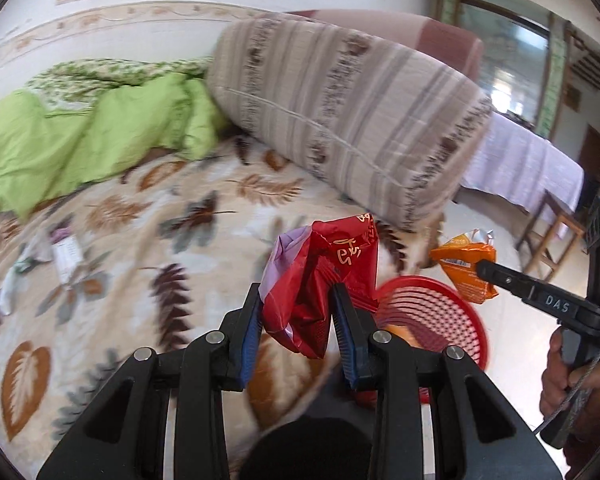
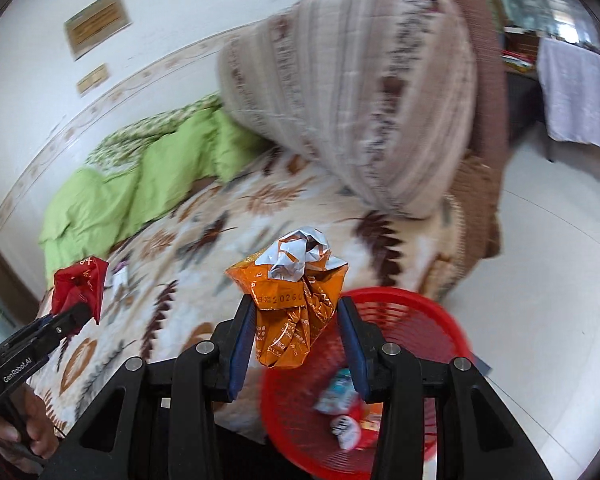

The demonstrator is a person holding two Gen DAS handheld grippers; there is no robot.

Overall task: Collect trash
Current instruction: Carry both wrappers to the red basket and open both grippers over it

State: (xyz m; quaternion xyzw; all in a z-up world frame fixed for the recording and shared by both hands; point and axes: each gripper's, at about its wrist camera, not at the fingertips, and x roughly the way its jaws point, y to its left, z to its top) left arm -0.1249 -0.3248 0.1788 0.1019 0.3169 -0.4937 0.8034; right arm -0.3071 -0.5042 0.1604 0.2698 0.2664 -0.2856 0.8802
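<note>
Left wrist view
Left gripper (image 1: 296, 312): its blue-padded fingers (image 1: 249, 336) were drawn in on a crumpled red foil snack wrapper with a lilac patch (image 1: 324, 280), pinched at its lower half while the top stood free above the pads.
Wrapper's place: it hung in the air over the near edge of the bed with the leaf-patterned cream blanket (image 1: 140, 220), just left of the red plastic mesh basket (image 1: 440, 312).
Handling: I judged it very light, soft and slippery, a thing that crushes without harm; a bunched fold gives the surest hold.
Writing: gold script showed on the red foil, but it was not legible.
Right gripper (image 1: 480, 270): seen at the right, closed on a crumpled orange foil snack bag (image 1: 464, 268); its finger read "DAS".
Left of bed: a small scrap with a white label (image 1: 66, 256) lay on the blanket, too blurred to read.

Right wrist view
Right gripper (image 2: 298, 328): the fingers (image 2: 242, 340) stood fairly wide, yet the orange foil snack bag (image 2: 296, 300) was lodged between them with its silver inside showing on top.
Bag's place: it was above the near left rim of the red basket (image 2: 420, 308), which held a few blurred packets.
Handling: I judged it light, crinkly and slick, so it may slip from so loose a hold.
Writing: a printed code, roughly "202608", and small white print too fine to read.
Left gripper (image 2: 76, 312): at the left, holding the red wrapper (image 2: 80, 288); its body read "GenRobot.AI".
</note>
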